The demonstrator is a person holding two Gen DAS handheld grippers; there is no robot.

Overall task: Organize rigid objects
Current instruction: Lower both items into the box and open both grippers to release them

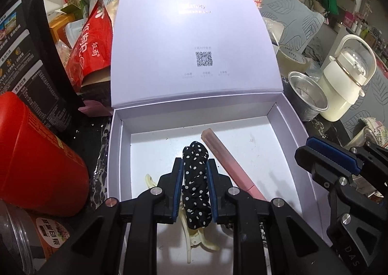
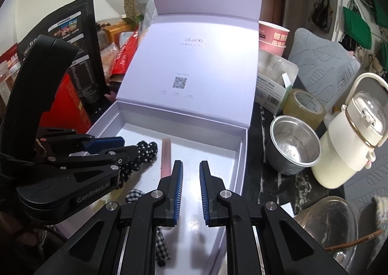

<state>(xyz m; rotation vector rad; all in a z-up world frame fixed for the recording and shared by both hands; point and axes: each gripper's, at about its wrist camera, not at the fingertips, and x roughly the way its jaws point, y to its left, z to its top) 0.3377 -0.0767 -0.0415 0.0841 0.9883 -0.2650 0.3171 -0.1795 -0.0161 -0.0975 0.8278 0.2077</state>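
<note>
The white box (image 1: 288,127) is filling the middle of both views, its lid standing open toward the top of the frame. Inside it, a pink tube (image 1: 225,166) is lying with its long axis running from upper centre down to lower right, beside a cream hair clip (image 1: 196,238) at the bottom. The left claw (image 1: 195,185) is squeezing a polka-dot scrunchie (image 1: 195,178), held lengthwise along the fingers, over the box floor. The right claw (image 2: 190,190) is sitting narrow and empty. Sorting looks partly done; the surface (image 2: 271,183) around is holding plenty more.
</note>
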